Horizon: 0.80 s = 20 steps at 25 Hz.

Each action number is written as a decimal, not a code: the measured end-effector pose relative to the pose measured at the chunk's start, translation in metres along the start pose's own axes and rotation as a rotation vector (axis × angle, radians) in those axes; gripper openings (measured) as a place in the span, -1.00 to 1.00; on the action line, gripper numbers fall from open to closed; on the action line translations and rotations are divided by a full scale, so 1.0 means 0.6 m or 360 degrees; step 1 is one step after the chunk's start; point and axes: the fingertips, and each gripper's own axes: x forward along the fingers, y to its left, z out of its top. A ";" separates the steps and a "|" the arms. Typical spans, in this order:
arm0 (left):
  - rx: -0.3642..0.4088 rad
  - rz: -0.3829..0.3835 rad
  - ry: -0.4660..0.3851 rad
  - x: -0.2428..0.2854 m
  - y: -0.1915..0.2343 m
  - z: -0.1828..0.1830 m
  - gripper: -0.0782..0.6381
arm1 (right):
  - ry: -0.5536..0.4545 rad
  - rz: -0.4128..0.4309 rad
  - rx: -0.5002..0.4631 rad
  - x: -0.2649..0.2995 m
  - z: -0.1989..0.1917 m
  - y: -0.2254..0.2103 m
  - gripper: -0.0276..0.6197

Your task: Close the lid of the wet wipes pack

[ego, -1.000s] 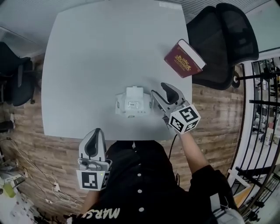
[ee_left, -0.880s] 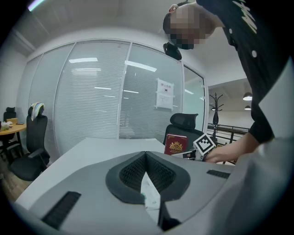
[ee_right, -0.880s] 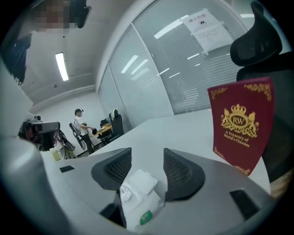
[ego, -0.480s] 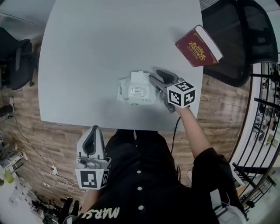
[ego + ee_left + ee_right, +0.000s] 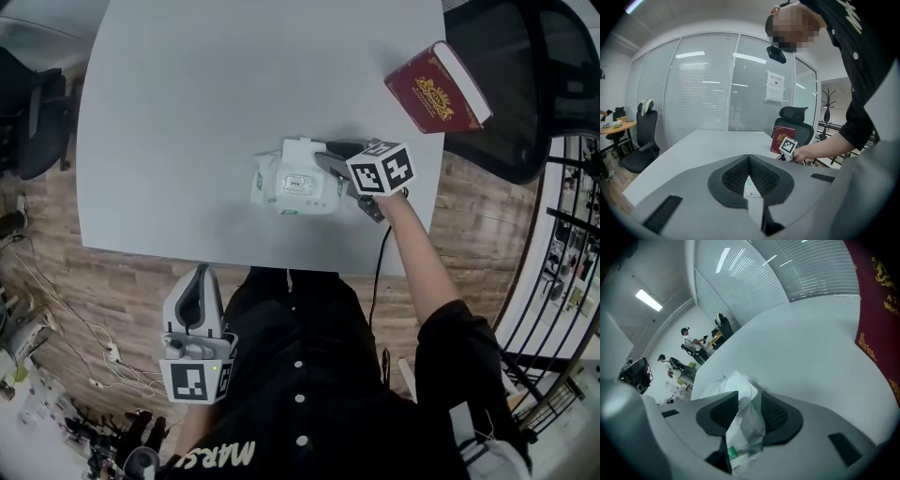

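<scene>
The right gripper (image 5: 330, 161) pinches the crinkly end of the wet wipes pack (image 5: 292, 183), which lies on the gray table (image 5: 206, 84). Its jaws hide part of the white lid (image 5: 735, 384), so I cannot tell if it is shut. The left gripper (image 5: 199, 281) hangs off the table's edge, jaws pressed together, holding nothing.
</scene>
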 end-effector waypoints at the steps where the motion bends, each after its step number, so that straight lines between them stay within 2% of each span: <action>1: -0.0001 0.0002 0.0002 0.000 0.000 -0.001 -0.76 | 0.0010 0.0012 -0.0018 0.001 0.000 0.002 -0.41; 3: -0.0001 0.0005 0.0004 0.000 0.002 -0.002 -0.76 | -0.0012 0.0028 -0.0039 -0.002 0.007 0.005 -0.54; 6: 0.0001 0.0008 -0.0003 0.001 0.003 0.000 -0.76 | -0.0059 0.0040 -0.0073 -0.009 0.018 0.009 -0.63; 12: 0.0017 -0.0009 -0.0049 0.006 0.001 0.016 -0.76 | -0.0152 0.0048 -0.0280 -0.037 0.031 0.038 -0.75; 16: 0.0032 -0.0036 -0.0099 0.013 -0.005 0.034 -0.76 | -0.0166 0.0019 -0.0526 -0.052 0.024 0.069 -0.77; 20: 0.0050 -0.0070 -0.0161 0.020 -0.011 0.057 -0.76 | -0.0175 -0.0077 -0.0837 -0.061 0.009 0.100 -0.77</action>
